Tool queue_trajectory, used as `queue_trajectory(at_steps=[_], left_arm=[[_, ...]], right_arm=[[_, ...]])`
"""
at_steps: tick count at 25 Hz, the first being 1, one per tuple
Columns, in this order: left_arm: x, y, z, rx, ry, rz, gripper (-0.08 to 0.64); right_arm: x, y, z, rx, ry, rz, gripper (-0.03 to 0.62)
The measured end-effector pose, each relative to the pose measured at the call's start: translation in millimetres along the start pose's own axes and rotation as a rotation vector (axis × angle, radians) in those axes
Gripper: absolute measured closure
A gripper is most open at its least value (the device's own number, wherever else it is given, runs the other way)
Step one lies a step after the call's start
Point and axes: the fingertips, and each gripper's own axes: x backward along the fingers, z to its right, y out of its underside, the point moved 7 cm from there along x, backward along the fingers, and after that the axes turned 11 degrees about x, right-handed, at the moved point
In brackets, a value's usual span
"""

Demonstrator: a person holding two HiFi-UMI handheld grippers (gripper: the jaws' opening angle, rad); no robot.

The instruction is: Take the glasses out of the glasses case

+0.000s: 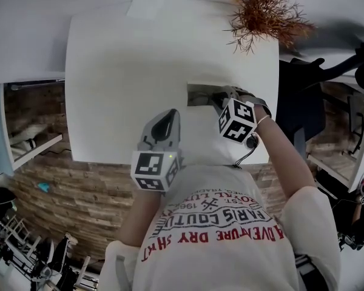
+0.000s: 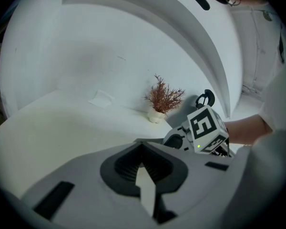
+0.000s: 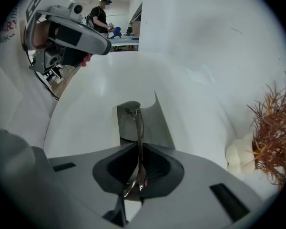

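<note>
Where the person's white printed shirt (image 1: 224, 223) fills the nearest edge, both grippers sit just beyond it over the white bench (image 1: 121, 71).

Left gripper (image 2: 143, 147): on the near left side of the glasses case (image 3: 156, 128), apart from it. Fingers closed tip to tip, nothing between them. Only bench surface shows through the slit lower down.

Right gripper (image 3: 137, 144): directly over the case, pointing steeply down at it. Fingers closed on the glasses (image 3: 138, 128). The thin metal frame runs edge-on between the pads and out past the tips.

Glasses location: clamped in the right fingers, far end over the case's grey lining. Cannot tell whether that end touches the lining or hangs clear.

Case: lies open on the bench, grey inside, right under the right gripper.

Beyond the case, to its far right: dried reddish-brown plant (image 1: 264, 11) in a small white pot, upright, well apart from the case.

Beyond the case, to its far left: a pale slip of paper (image 1: 147, 8) lies flat on the bench.

Farthest off, past the left gripper in the right gripper view: a person in dark clothes (image 3: 99, 13), standing.
</note>
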Motion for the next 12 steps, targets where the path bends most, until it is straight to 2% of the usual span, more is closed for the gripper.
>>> queue_trajectory(at_steps=[6, 9, 12], left_arm=[[-1.8, -0.7, 3.2, 0.002, 0.001, -0.001, 0.552], [-1.5, -0.3, 4.9, 0.000, 0.008, -0.007, 0.552], [0.6, -1.9, 5.5, 0.001, 0.009, -0.002, 0.552]], right_arm=[[-1.0, -1.0, -1.5, 0.098, 0.005, 0.002, 0.565], [0.6, -1.8, -0.6, 0.105, 0.017, 0.014, 0.566], [9.6, -3.0, 5.2, 0.093, 0.069, 0.030, 0.566]])
